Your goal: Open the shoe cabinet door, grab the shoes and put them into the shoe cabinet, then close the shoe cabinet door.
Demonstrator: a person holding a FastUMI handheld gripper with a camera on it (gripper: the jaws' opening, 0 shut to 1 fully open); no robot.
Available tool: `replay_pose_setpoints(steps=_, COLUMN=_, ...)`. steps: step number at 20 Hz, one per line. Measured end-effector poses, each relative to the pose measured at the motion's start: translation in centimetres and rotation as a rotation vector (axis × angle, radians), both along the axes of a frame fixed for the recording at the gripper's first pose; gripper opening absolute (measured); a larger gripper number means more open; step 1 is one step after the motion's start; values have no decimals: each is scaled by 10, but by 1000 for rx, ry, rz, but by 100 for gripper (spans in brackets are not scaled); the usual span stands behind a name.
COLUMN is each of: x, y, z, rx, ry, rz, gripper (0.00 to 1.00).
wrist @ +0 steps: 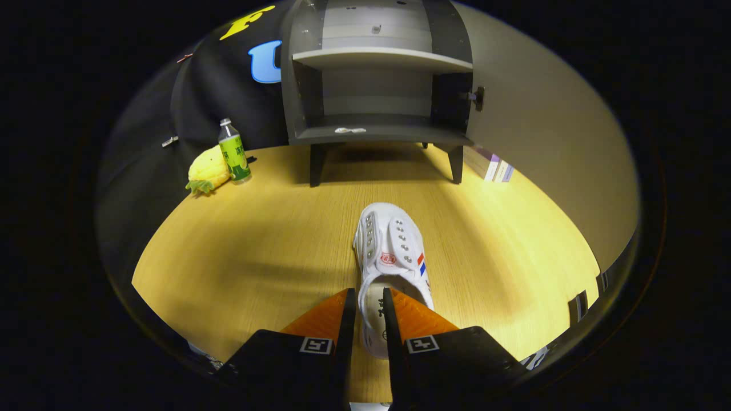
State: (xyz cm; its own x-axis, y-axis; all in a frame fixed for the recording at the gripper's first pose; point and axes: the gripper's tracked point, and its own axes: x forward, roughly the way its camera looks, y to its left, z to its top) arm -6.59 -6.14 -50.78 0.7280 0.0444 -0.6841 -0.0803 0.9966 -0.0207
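Note:
A white canvas shoe (394,245) with metal eyelets lies on the wooden table (245,251), toe pointing toward the cabinet. My gripper (368,311) is at its heel end. One finger sits outside the shoe's left wall, the other inside the opening, and both press on that wall. Beyond the shoe the grey shoe cabinet (377,134) stands open on short legs. Its two shelves show, with a small white item (349,130) on the lower one. A dark handle (478,98) sticks out at the cabinet's right edge.
A green-labelled bottle (234,151) and a yellow pineapple toy (208,170) stand to the left of the cabinet. Some boxes (492,164) lie beside its right leg. A pale panel (548,142) rises to the right. The table's edge curves close on both sides.

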Motion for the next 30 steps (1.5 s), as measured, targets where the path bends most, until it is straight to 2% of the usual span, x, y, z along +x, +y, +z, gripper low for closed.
replay_pose_setpoints(steps=6, x=24, y=5, z=-23, rx=3, ry=30, rz=-3, gripper=32)
replay_pose_setpoints(steps=9, x=42, y=4, z=-26, rx=15, ry=1, rz=-17, gripper=32)
replay_pose_setpoints(steps=12, x=53, y=3, z=-28, rx=11, ry=-19, rz=-17, gripper=27)
replay_pose_setpoints(steps=16, x=63, y=2, z=-30, rx=7, ry=-51, rz=-22, gripper=27)
replay_pose_setpoints(steps=19, x=66, y=1, z=-31, rx=1, ry=-72, rz=-24, gripper=27)
replay_pose_setpoints(steps=23, x=68, y=0, z=-31, rx=63, ry=-109, rz=-50, gripper=27)
replay_pose_setpoints(steps=28, x=68, y=6, z=-31, rx=54, ry=-104, rz=-19, gripper=27)
replay_pose_setpoints(steps=29, x=66, y=5, z=-33, rx=44, ry=-98, rz=-17, gripper=7)
replay_pose_setpoints(steps=30, x=67, y=6, z=-34, rx=34, ry=-97, rz=-9, gripper=7)
